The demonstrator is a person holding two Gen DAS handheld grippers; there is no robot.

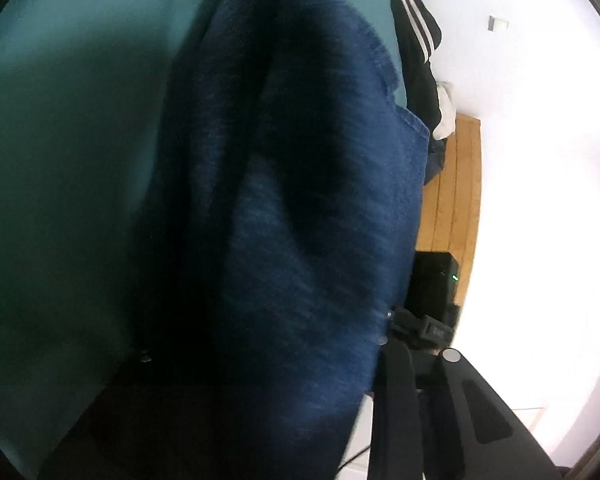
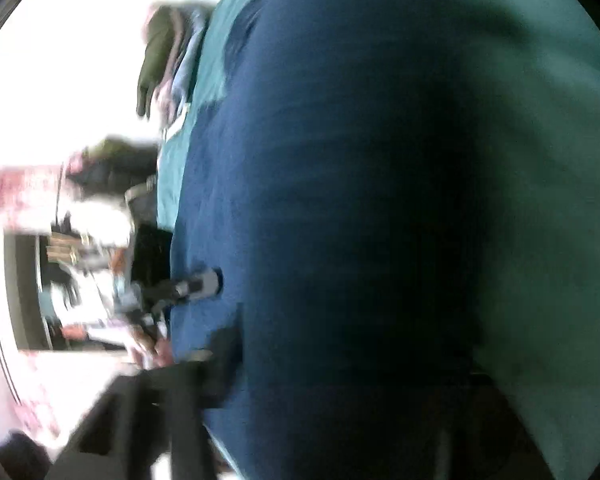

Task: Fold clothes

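Denim fills both of my wrist views, close enough that its weave blurs. In my left view the dark blue denim garment (image 1: 300, 208) drapes over the space between my fingers, and only one black finger (image 1: 396, 408) of my left gripper (image 1: 300, 420) shows beside the cloth at the lower right; the other is buried, so I cannot tell whether the jaws stand apart or are pinched on fabric. My right gripper (image 2: 300, 420) is no plainer: the same denim (image 2: 308, 220) hangs across it, a black finger (image 2: 188, 408) shows blurred at the lower left, and the jaw state is hidden there too.

Beyond the denim lies the teal cloth-covered surface (image 1: 68, 140), which the garment seems to rest on or hang just above; I cannot tell which. Farther off in the left view are a black garment with white stripes (image 1: 418, 28), a strip of wooden boards (image 1: 456, 184) and a small black box with a green light (image 1: 436, 280) against a bright white wall. The right view shows an olive-green garment (image 2: 160, 52) at the surface's far edge, and blurred clutter past it.

I judge this cloth heavy for its size, soft but thick, and slow to drape, with stiff seams. It should not slip readily. The hemmed edge (image 1: 414, 128) or a corner looks the best hold, both grippers well apart along one edge, so the fold falls straight.
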